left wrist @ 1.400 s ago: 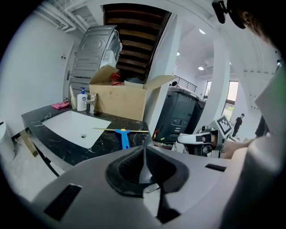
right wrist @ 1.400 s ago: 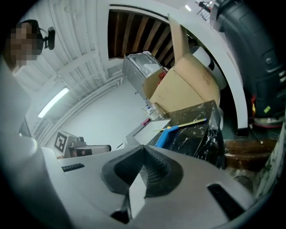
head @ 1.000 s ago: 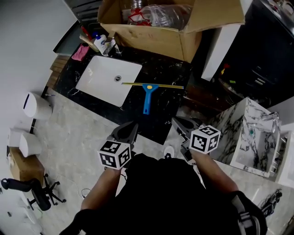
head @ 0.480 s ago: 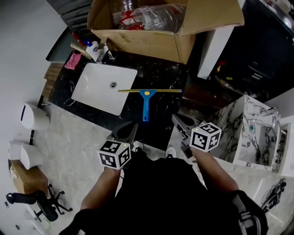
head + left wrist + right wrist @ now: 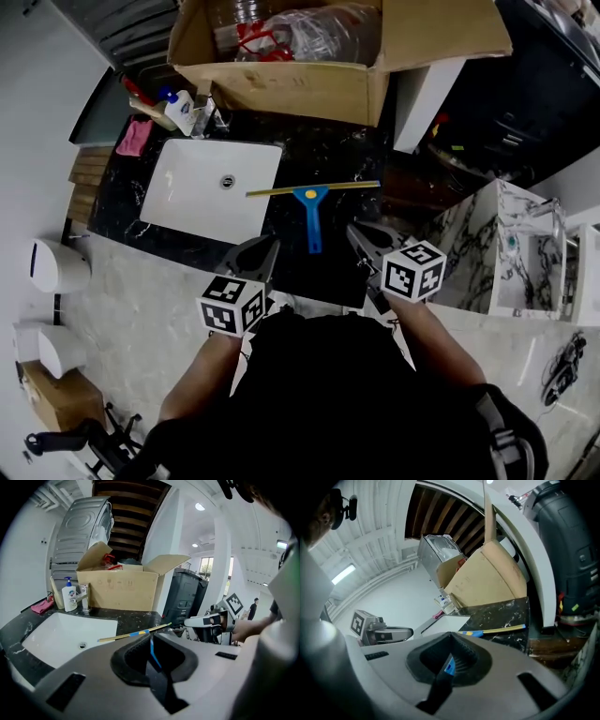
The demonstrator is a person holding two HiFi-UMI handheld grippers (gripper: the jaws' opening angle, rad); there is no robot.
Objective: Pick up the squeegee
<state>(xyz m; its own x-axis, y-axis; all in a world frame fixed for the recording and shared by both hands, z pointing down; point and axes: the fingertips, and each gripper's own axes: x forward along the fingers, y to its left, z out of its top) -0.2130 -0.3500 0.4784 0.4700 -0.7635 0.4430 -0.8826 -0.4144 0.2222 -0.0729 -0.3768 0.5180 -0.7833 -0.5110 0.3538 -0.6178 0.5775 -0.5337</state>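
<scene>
The squeegee point(image 5: 312, 201) has a bright blue handle, a yellow spot where the handle joins the head, and a thin yellowish blade strip. It lies flat on the dark speckled desk point(image 5: 333, 150), at 3 o'clock of the white sink point(image 5: 202, 187) and 6 o'clock of the cardboard box point(image 5: 309, 89). In the head view the blade runs from 9 to 3 o'clock, right end slightly higher, and the handle points to 6 o'clock. The left gripper point(image 5: 265, 247) is at 7 o'clock of it and the right gripper point(image 5: 356, 231) at 5 o'clock. Both have their jaws closed and empty, clear of the handle.
</scene>
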